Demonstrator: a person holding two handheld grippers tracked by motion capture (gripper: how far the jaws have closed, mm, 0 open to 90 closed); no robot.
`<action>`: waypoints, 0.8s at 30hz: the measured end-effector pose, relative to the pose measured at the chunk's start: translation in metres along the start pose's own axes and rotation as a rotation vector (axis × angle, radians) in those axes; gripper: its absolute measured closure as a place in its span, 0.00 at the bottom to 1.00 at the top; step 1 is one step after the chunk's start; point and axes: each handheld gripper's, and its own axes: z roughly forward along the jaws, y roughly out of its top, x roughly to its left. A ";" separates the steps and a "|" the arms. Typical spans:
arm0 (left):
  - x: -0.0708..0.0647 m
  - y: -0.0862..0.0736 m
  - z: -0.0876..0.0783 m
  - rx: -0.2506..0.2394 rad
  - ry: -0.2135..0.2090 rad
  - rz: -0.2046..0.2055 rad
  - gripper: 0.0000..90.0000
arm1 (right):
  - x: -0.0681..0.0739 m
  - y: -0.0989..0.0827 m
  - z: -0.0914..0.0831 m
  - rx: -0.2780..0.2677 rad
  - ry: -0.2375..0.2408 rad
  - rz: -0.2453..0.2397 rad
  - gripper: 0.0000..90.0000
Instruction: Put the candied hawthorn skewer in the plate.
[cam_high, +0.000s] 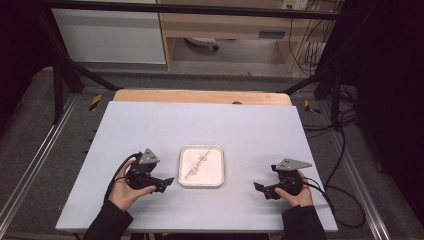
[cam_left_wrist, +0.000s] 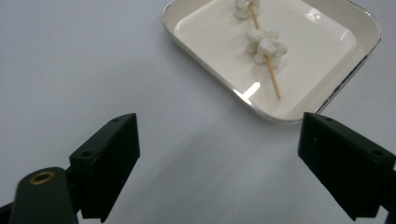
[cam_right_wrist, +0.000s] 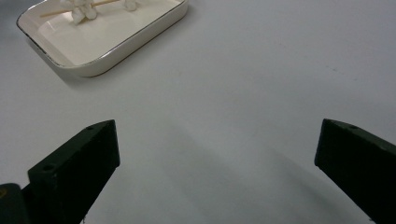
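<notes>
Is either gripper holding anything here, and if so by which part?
Nothing is held. The left gripper and right gripper are open over bare table; the skewer lies in the tray.

I see a pale grey-white desk (cam_high: 150, 125) with a wooden strip along its far edge. One white square tray (cam_high: 217, 172) with a thin shiny rim sits directly on it, near the middle of the front half. Around the tray the surface is plain.
</notes>
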 end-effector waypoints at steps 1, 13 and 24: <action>0.002 -0.005 -0.001 -0.006 0.005 -0.009 0.13 | 0.000 0.000 0.000 0.000 0.000 0.000 0.01; 0.020 -0.047 -0.016 -0.052 0.019 -0.066 0.09 | 0.001 -0.001 0.001 0.005 0.004 0.002 0.01; 0.027 -0.060 -0.014 -0.054 0.025 -0.081 0.10 | 0.000 -0.005 0.001 0.024 0.006 0.004 0.01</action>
